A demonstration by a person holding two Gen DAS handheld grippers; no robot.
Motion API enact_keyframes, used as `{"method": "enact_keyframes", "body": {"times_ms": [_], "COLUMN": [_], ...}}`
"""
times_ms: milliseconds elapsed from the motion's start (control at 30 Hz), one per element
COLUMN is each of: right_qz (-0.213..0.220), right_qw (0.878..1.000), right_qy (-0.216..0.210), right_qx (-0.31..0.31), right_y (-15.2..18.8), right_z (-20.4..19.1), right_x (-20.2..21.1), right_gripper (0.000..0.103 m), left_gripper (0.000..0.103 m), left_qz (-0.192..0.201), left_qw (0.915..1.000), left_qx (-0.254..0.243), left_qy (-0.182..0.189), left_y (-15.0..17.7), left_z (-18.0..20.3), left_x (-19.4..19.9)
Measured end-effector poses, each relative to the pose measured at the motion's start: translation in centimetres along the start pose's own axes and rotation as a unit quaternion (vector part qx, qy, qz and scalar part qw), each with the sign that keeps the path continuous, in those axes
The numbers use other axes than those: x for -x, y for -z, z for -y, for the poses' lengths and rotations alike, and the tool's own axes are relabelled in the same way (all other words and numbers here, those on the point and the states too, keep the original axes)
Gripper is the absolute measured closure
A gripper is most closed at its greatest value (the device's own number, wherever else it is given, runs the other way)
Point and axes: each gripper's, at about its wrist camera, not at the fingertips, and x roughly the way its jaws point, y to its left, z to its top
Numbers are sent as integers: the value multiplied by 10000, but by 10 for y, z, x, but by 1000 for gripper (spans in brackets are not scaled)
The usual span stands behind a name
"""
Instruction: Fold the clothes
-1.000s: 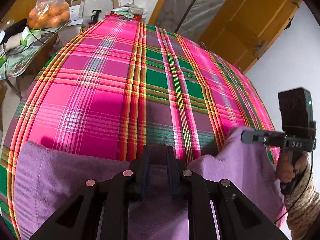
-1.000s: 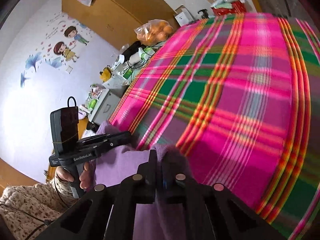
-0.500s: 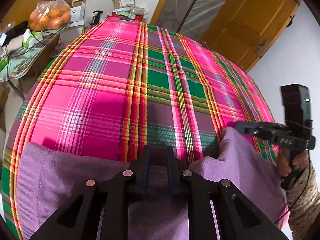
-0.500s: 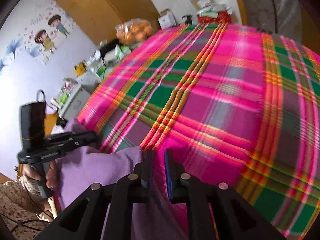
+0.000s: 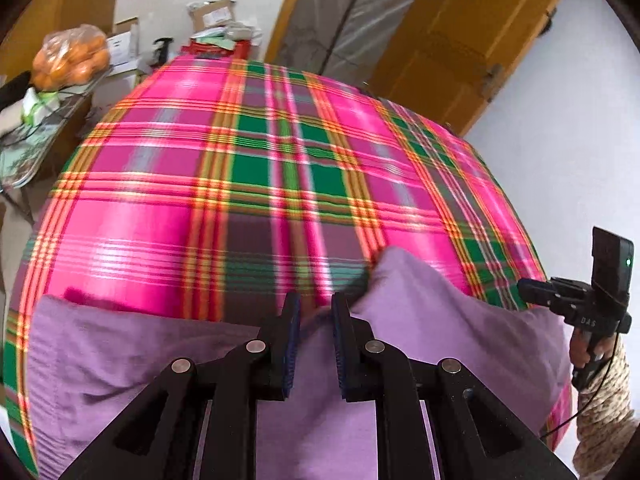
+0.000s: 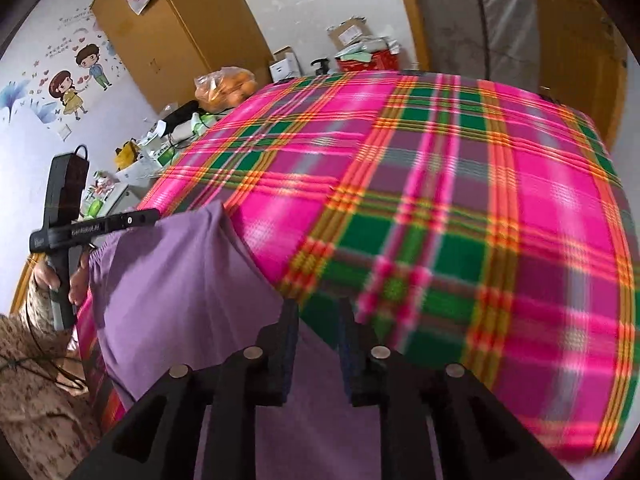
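Fold looks early-to-mid — the purple garment [image 5: 420, 320] lies on the near edge of the bed, on the pink plaid bedspread [image 5: 240, 184], w/ one fold apparently made: a corner peaks up near the middle and a second layer sits over the lower one. No tidy rectangle yet, so more folds plus smoothing are left, I'd judge.

Left gripper [image 5: 314, 312]: jaws parted by a modest gap, nothing pinched between the blue pads; it hangs just over the garment's far edge. Right gripper [image 6: 318, 320]: same story — jaws apart, empty, tips over the spot where the purple cloth's right edge meets the bedspread. In the left view the right gripper [image 5: 576, 304] shows at the far right, held in a hand [image 5: 586, 354] w/ a patterned sleeve.

Garment itself: soft matte lilac knit, probably a top or trousers — can't tell which, since frames are motion-blurred and the near part is hidden under the gripper bodies. Spread wide left to right, gently rumpled, a stitched hem visible at the left.

Bag of oranges [image 5: 72, 60] sits on a side table far left, well apart.
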Motion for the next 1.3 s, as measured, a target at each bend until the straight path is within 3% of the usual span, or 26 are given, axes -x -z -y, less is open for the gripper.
{"method": "enact_keyframes", "body": {"times_ms": [200, 300, 500, 567, 600, 667, 833, 1033, 1167, 1300], "right_qz": [78, -11, 83, 153, 188, 267, 643, 483, 683, 1117], "right_qw": [9980, 9980, 9982, 9978, 9976, 9968, 9923, 9917, 9880, 9763], "right_qy": [593, 602, 590, 638, 662, 753, 1041, 1166, 1230, 1458], "right_qx": [224, 175, 32, -10, -32, 2, -199, -241, -641, -1146], "right_y": [24, 33, 45, 46, 47, 49, 45, 49, 52, 65], "right_z": [5, 10, 16, 15, 15, 13, 15, 17, 30, 44], "right_x": [14, 11, 7, 9, 10, 13, 25, 12, 20, 47], "right_gripper": [79, 70, 69, 74, 86, 99, 101, 100, 100, 89], "left_gripper": [87, 85, 85, 84, 84, 83, 82, 82, 82, 82], "left_qz": [-204, -271, -318, -304, -295, -280, -265, -233, -229, -216], "left_qw": [9997, 9996, 9995, 9995, 9995, 9995, 9996, 9996, 9997, 9997], "left_qx": [-151, -122, -53, -58, -61, -62, -49, -52, -41, 18], "left_qy": [32, 4, -38, -70, -86, -106, -113, -120, -96, -75], "left_y": [1, 3, 4, 4, 3, 4, 4, 4, 4, 6], "left_z": [18, 20, 21, 21, 21, 23, 21, 21, 20, 18], "left_x": [-16, -23, -27, -28, -28, -29, -30, -30, -30, -25]}}
